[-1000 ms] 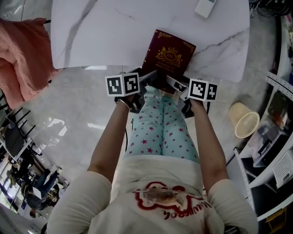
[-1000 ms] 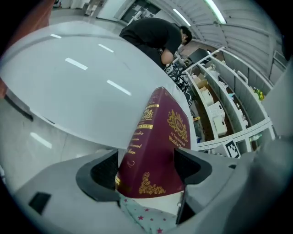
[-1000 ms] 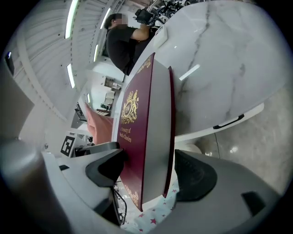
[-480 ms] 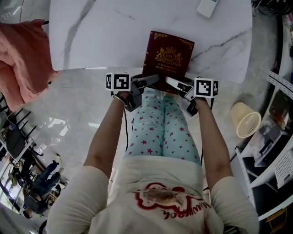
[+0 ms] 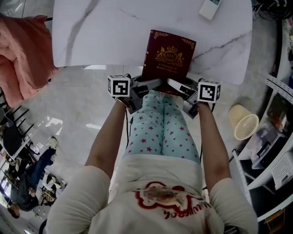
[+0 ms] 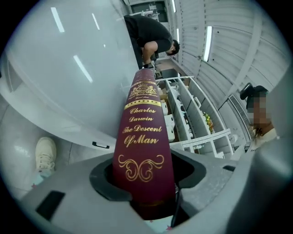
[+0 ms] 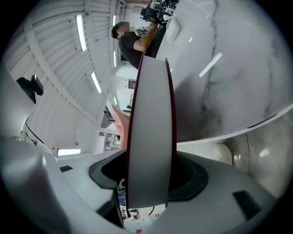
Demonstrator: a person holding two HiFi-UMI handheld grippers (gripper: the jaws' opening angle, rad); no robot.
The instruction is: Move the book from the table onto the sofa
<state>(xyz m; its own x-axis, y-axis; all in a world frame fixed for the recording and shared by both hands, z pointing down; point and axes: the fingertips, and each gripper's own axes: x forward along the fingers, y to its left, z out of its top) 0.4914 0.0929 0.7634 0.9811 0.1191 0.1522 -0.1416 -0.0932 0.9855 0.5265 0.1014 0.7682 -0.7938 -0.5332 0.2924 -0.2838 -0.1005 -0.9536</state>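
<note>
We see the maroon book (image 5: pixel 168 57) lying on the white marble table (image 5: pixel 100 32) in the upper middle of the head view. Its near end sticks out past the table's lower edge, over the person's star-patterned legs (image 5: pixel 160 128). The left gripper (image 5: pixel 147 84) comes in from the left at that overhanging end and the right gripper (image 5: pixel 179 86) from the right. Both sets of jaws have just been closing with the book between them. In the left gripper view the jaws are clamped on the gold-lettered spine, and in the right gripper view they are clamped on the white page edge. The rest of the book still rests flat on the tabletop, with bare marble to its left and right. A white remote (image 5: pixel 210 7) lies well apart at the table's upper right edge. Glossy floor (image 5: pixel 78 105) lies open at the left of the frame, below the table's left corner. A pink cloth (image 5: pixel 20 55) fills the upper left. At the right a pale basket (image 5: pixel 245 125) stands on the floor just beside white shelving (image 5: pixel 274 151), which narrows the room there.
</note>
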